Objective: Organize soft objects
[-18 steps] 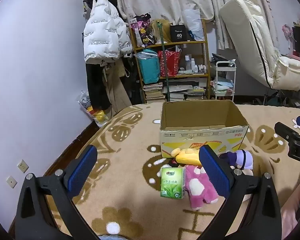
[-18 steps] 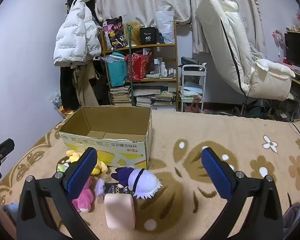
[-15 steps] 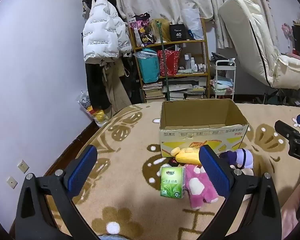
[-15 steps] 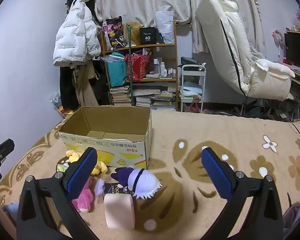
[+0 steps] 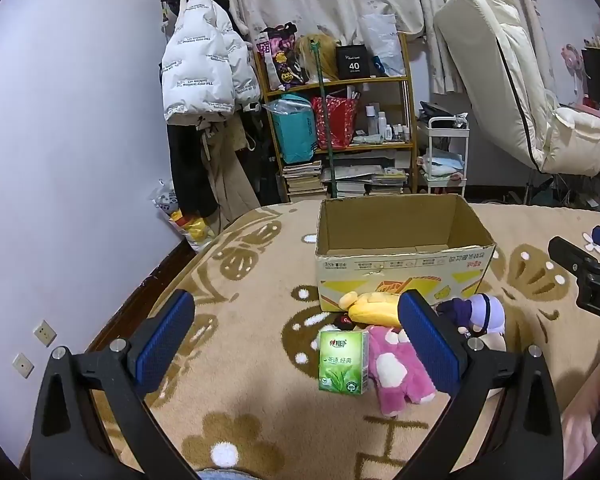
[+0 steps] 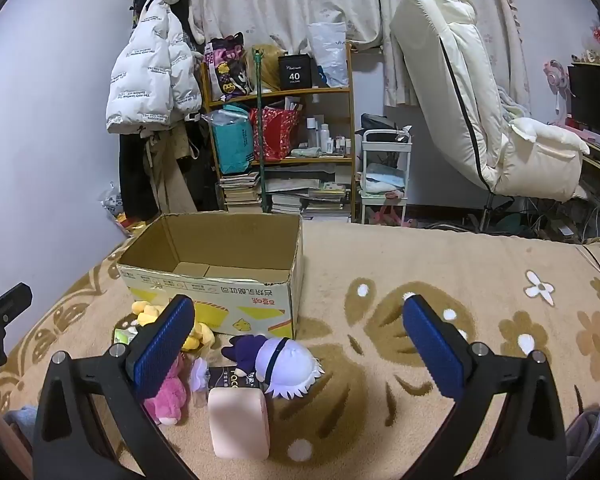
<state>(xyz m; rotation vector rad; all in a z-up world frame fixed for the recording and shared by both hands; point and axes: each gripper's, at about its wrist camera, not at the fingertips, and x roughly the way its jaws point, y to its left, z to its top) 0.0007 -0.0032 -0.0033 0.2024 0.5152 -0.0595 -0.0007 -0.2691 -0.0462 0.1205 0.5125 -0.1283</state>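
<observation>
An open cardboard box (image 5: 400, 276) (image 6: 220, 292) stands empty on a beige flowered blanket (image 5: 252, 344). In front of it lie a yellow plush (image 5: 374, 307) (image 6: 198, 336), a pink plush (image 5: 392, 368) (image 6: 168, 396), a purple-and-white doll (image 5: 476, 314) (image 6: 280, 360), a green tissue pack (image 5: 343, 361), a pink soft block (image 6: 239, 422) and a dark packet (image 6: 230, 376). My left gripper (image 5: 296, 344) hovers open near the tissue pack, holding nothing. My right gripper (image 6: 298, 346) hangs open above the doll, also empty.
Beyond the blanket's far edge stand a cluttered wooden shelf (image 5: 340, 128), a coat rack with a white puffer jacket (image 5: 204, 76), a small white cart (image 6: 384, 176) and a cream recliner (image 6: 480, 100). The right gripper's body (image 5: 588, 276) shows at the left view's right edge.
</observation>
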